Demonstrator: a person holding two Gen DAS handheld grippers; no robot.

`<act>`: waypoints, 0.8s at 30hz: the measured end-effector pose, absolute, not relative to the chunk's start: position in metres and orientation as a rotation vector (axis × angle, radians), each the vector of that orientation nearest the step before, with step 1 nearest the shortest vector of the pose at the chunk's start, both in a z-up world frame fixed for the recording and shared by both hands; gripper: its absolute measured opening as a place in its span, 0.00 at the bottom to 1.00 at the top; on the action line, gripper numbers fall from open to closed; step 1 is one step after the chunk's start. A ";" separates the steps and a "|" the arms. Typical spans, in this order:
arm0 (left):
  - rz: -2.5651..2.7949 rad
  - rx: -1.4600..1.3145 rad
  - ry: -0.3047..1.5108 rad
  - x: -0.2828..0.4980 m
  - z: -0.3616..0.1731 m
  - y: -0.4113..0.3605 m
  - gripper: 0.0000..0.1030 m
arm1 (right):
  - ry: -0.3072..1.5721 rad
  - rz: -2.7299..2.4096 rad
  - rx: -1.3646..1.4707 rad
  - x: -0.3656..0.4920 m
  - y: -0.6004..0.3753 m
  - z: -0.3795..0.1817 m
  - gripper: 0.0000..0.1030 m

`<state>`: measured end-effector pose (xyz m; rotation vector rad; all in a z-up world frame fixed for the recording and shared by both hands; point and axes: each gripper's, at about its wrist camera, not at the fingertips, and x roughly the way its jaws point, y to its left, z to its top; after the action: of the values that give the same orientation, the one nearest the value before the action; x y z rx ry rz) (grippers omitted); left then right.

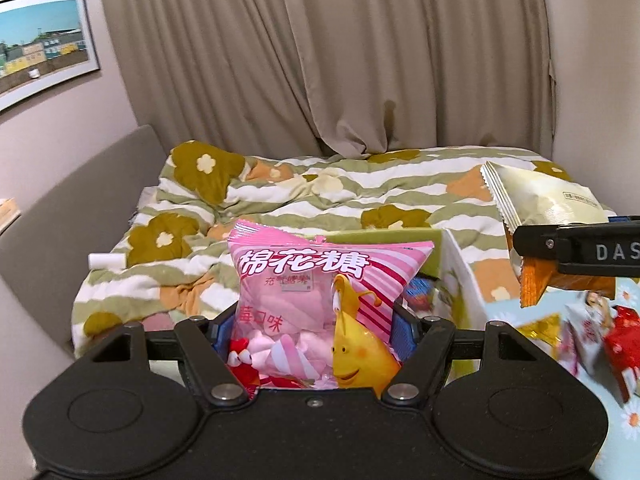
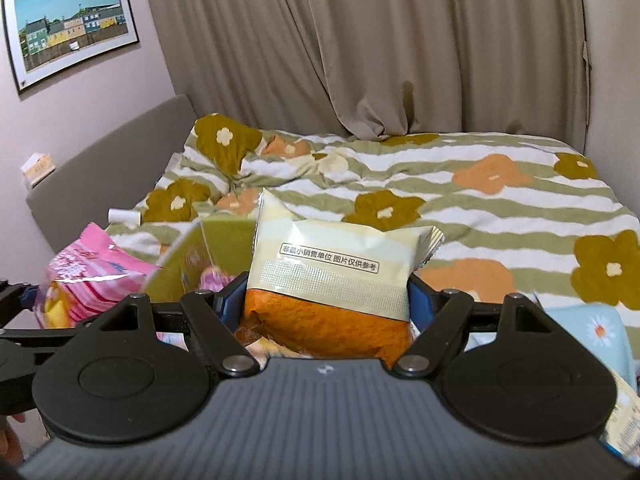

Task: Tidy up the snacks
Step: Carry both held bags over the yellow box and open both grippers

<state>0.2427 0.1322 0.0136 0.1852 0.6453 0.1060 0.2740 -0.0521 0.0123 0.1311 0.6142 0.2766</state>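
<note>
left gripper (image 1: pixel 316 332): its blue-padded fingers (image 1: pixel 404 334) are closed against both sides of a pink marshmallow bag (image 1: pixel 316 300), held upright above the bed. right gripper (image 2: pixel 326 312): its fingers (image 2: pixel 230 306) clamp a cream and orange snack packet (image 2: pixel 332 280) by its lower part, printed back panel toward the camera, the serrated top edge pointing up and left. in the left wrist view this packet (image 1: pixel 536 204) and the black finger of the right gripper (image 1: pixel 576 250) appear at the right edge, raised above the bedding. between the two grippers stands an open olive-green box (image 1: pixel 436 254), its flaps up, with more wrapped snacks visible inside; the pink bag is held just in front of it. further loose snacks (image 1: pixel 600 320) lie on a pale blue daisy-print cloth (image 1: pixel 628 420) at right. behind: a striped floral duvet (image 2: pixel 480 200), beige curtains (image 2: pixel 360 40), a grey headboard (image 2: pixel 112 160) and a framed picture (image 2: pixel 72 24).
</note>
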 end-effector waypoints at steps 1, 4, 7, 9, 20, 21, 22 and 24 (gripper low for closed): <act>0.094 0.188 0.653 0.255 0.012 0.139 0.74 | 0.614 0.269 0.127 0.283 -0.043 0.014 0.90; 0.056 0.182 0.681 0.287 0.005 0.156 0.74 | 0.622 0.243 0.126 0.304 -0.022 0.013 0.90; 0.008 0.169 0.715 0.318 -0.005 0.172 0.74 | 0.643 0.210 0.130 0.323 -0.004 0.008 0.90; -0.019 0.171 0.735 0.334 -0.013 0.177 0.76 | 0.657 0.186 0.133 0.334 0.008 0.003 0.90; -0.103 0.156 0.810 0.356 -0.043 0.197 0.99 | 0.730 0.095 0.133 0.355 0.034 -0.023 0.90; -0.104 0.149 0.806 0.351 -0.042 0.199 0.99 | 0.736 0.093 0.132 0.356 0.035 -0.025 0.90; -0.103 0.142 0.803 0.348 -0.041 0.201 0.99 | 0.741 0.092 0.131 0.357 0.037 -0.026 0.90; -0.100 0.127 0.800 0.343 -0.038 0.206 0.99 | 0.747 0.099 0.131 0.360 0.040 -0.027 0.90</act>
<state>0.3429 0.2056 -0.0381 0.1273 0.8000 -0.1003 0.3596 0.0397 -0.0275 0.1305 0.7468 0.0986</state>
